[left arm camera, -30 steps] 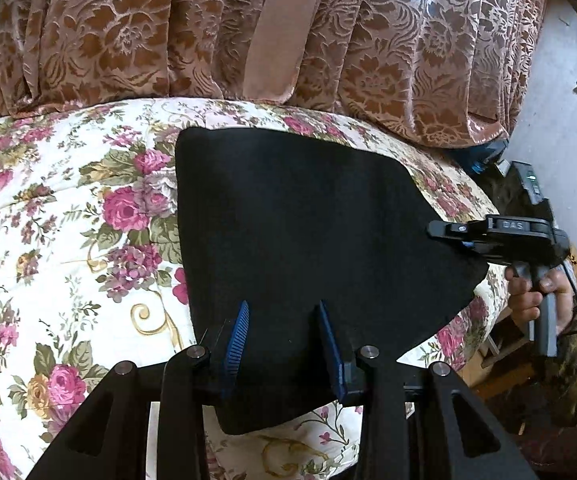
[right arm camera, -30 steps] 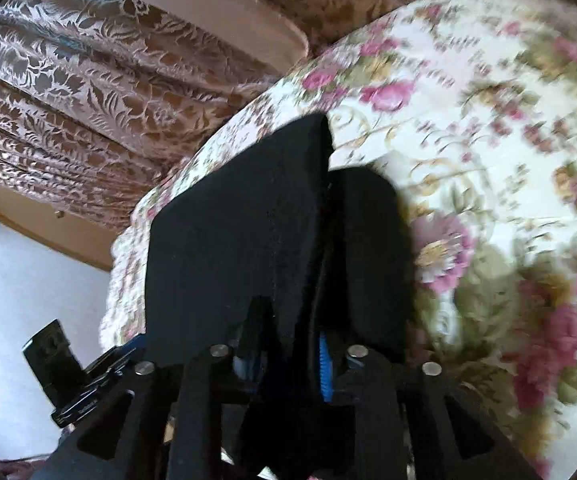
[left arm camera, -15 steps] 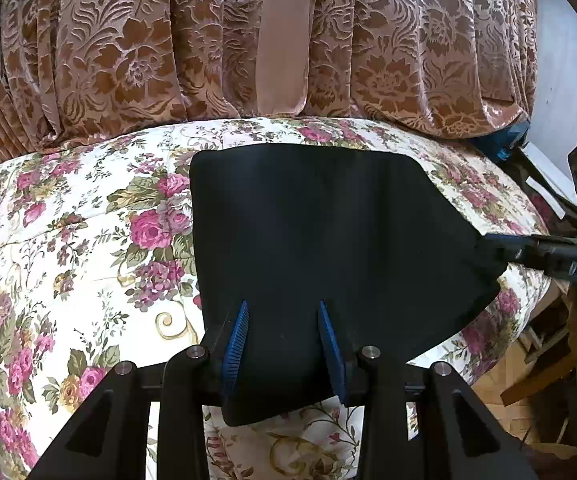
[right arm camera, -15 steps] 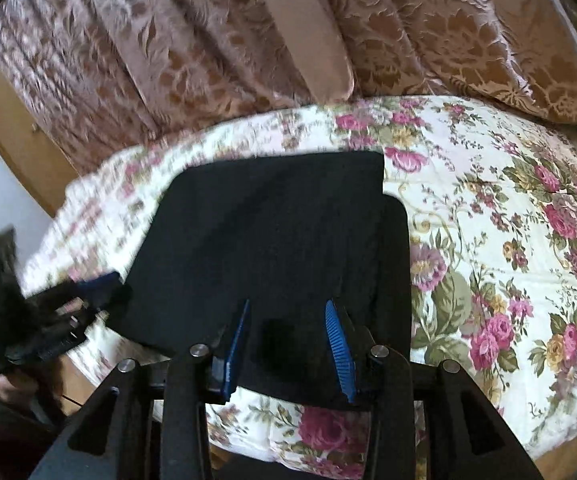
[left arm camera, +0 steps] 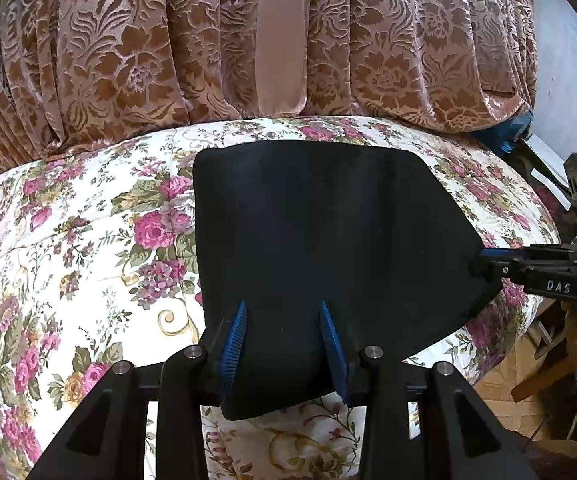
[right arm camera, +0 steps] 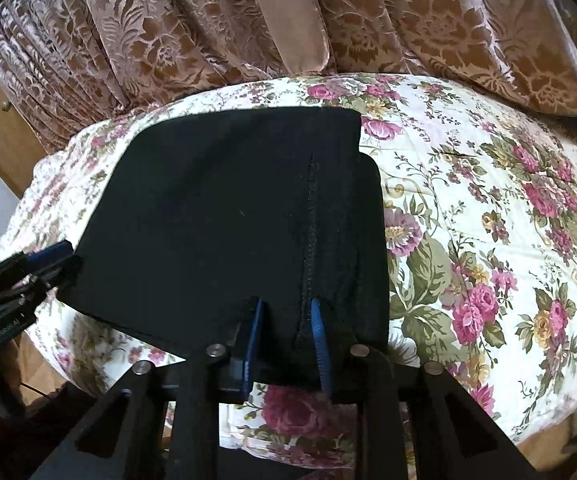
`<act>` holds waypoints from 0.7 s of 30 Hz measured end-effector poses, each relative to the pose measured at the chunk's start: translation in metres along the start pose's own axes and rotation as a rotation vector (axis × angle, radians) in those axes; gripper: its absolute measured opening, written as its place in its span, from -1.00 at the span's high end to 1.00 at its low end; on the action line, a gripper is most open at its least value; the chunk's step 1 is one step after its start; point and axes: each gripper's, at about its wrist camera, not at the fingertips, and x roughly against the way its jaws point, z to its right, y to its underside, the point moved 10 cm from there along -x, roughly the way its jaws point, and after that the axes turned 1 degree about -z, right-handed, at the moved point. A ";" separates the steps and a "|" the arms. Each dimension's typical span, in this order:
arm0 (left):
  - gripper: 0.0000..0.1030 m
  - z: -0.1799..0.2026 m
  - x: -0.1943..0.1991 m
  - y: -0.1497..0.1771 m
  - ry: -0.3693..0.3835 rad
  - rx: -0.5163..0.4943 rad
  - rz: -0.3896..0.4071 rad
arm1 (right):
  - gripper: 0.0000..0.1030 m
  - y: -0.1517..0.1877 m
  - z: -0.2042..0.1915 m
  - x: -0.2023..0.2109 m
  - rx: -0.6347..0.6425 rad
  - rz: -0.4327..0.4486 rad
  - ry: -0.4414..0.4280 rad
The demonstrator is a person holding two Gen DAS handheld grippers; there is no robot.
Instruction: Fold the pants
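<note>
Pants (left arm camera: 320, 240) flat on bedspread (left arm camera: 80, 264).

1. Black pants (left arm camera: 320, 232), folded into a flat, layered panel.
2. Spread smooth on the floral bed (left arm camera: 68, 264), near edge overhanging slightly.
3. Stitched seam (right arm camera: 310, 232) running lengthwise; lower layer peeking out along one side.

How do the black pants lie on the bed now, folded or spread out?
Folded. The black pants lie flat on the floral bedspread as a compact panel, with an under-layer showing past the top layer's right edge.
</note>
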 end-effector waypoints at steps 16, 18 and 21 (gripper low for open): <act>0.23 -0.016 0.004 -0.027 -0.031 0.006 0.039 | 0.25 -0.071 -0.025 0.013 -0.026 0.128 -0.051; 0.22 -0.020 -0.001 -0.029 -0.038 0.010 0.028 | 0.25 -0.071 -0.025 0.004 -0.016 0.113 -0.018; 0.18 -0.023 -0.009 -0.026 -0.051 0.012 0.011 | 0.25 -0.063 -0.013 -0.018 -0.029 0.044 0.034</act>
